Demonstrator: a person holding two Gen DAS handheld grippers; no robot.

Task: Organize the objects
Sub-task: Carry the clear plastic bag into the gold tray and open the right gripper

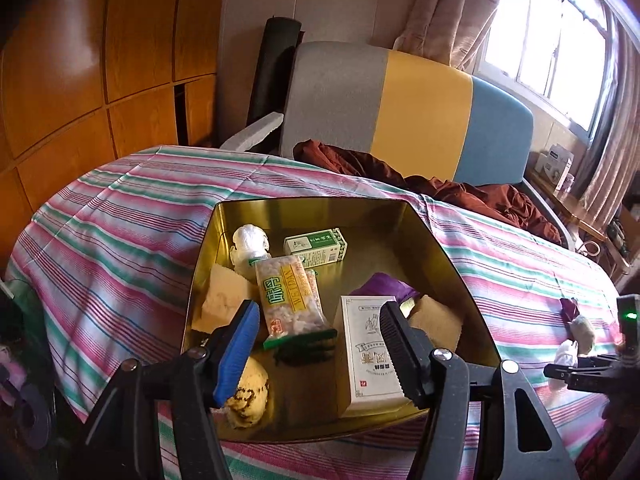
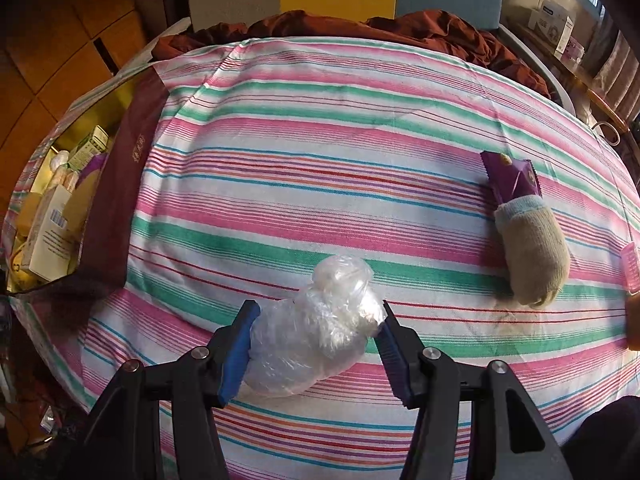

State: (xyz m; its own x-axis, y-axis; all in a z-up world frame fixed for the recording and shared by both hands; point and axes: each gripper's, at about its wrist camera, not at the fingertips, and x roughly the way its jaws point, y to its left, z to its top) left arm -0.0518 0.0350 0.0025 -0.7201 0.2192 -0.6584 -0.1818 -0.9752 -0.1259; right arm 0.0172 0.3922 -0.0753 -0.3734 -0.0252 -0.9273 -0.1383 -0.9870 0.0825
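Note:
My left gripper (image 1: 320,336) is open and empty, held over the gold-lined box (image 1: 448,248) on the striped bed. The box holds a snack packet (image 1: 290,300), a green carton (image 1: 316,246), a white carton (image 1: 370,356), a plastic bundle (image 1: 250,242), a purple pouch (image 1: 380,286) and yellow sponges (image 1: 222,300). My right gripper (image 2: 316,340) has its pads against both sides of a crumpled clear plastic bag (image 2: 320,320) on the bedspread. The box (image 2: 120,184) shows at the left of the right wrist view. A beige mitten (image 2: 532,252) and a purple wrapper (image 2: 512,176) lie to the right.
The striped bedspread (image 2: 320,140) covers the bed. A dark red cloth (image 2: 400,26) lies bunched at the far edge before a grey, yellow and blue headboard (image 1: 420,112). A pink item (image 2: 632,268) sits at the right edge. Wooden cabinets (image 1: 100,60) stand left.

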